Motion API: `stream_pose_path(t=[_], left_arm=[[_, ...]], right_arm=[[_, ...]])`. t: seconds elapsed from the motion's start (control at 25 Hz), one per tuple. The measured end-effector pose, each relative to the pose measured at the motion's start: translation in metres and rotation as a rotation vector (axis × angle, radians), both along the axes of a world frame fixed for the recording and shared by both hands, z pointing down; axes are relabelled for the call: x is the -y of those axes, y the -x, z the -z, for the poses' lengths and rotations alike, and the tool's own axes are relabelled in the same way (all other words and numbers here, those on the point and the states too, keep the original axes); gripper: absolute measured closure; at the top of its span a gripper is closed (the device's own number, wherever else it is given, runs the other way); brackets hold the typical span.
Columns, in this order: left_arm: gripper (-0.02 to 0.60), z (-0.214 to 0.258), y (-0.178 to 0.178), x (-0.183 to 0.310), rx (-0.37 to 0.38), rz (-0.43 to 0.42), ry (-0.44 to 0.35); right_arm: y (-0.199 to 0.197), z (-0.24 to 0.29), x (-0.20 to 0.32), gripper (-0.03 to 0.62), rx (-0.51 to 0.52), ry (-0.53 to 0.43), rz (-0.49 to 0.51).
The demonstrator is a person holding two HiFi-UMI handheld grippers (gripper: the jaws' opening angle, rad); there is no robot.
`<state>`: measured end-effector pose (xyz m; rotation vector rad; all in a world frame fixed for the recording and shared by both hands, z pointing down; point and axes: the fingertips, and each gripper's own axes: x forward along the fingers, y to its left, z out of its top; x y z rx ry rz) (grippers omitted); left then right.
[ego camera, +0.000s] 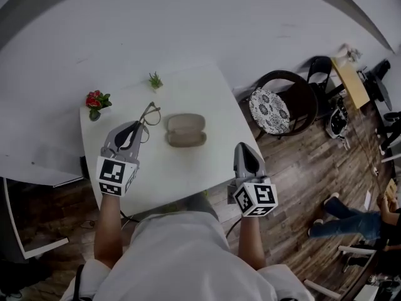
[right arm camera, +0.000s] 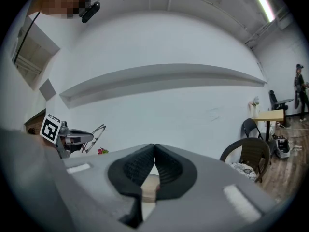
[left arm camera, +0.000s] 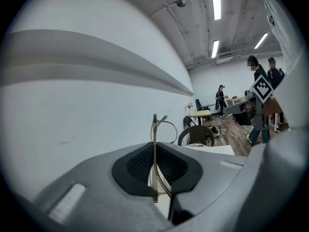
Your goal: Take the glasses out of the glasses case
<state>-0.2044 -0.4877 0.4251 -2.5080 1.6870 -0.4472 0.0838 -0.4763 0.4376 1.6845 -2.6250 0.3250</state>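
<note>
The thin-framed glasses (ego camera: 148,119) hang in the air over the left part of the white table (ego camera: 207,99), with my left gripper (ego camera: 135,130) shut on one temple arm. In the left gripper view the glasses (left arm camera: 155,149) stand upright, pinched between the black pads. The beige glasses case (ego camera: 185,130) lies closed at the table's middle, to the right of the glasses. My right gripper (ego camera: 245,153) hovers at the table's right front edge, shut on nothing. In the right gripper view the case (right arm camera: 150,186) shows just past the closed jaws, and the left gripper (right arm camera: 79,137) holds the glasses (right arm camera: 96,136) at far left.
A small red flower pot (ego camera: 95,103) stands at the table's far left corner and a small green plant (ego camera: 155,81) at the far edge. A dark round chair with a patterned cushion (ego camera: 270,110) stands right of the table. People are at the far right of the room.
</note>
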Motion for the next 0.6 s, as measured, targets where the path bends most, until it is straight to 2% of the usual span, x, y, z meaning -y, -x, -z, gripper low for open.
stream_pose_path(t=[0.28, 0.6], left_arm=[[0.557, 0.028, 0.027, -0.032, -0.019, 0.060, -0.079], [0.557, 0.048, 0.061, -0.055, -0.080, 0.127, -0.165]], right_arm=[[0.023, 0.004, -0.008, 0.591, -0.006, -0.009, 0.031], [0.031, 0.010, -0.010, 0.591, -0.001, -0.015, 0.017]])
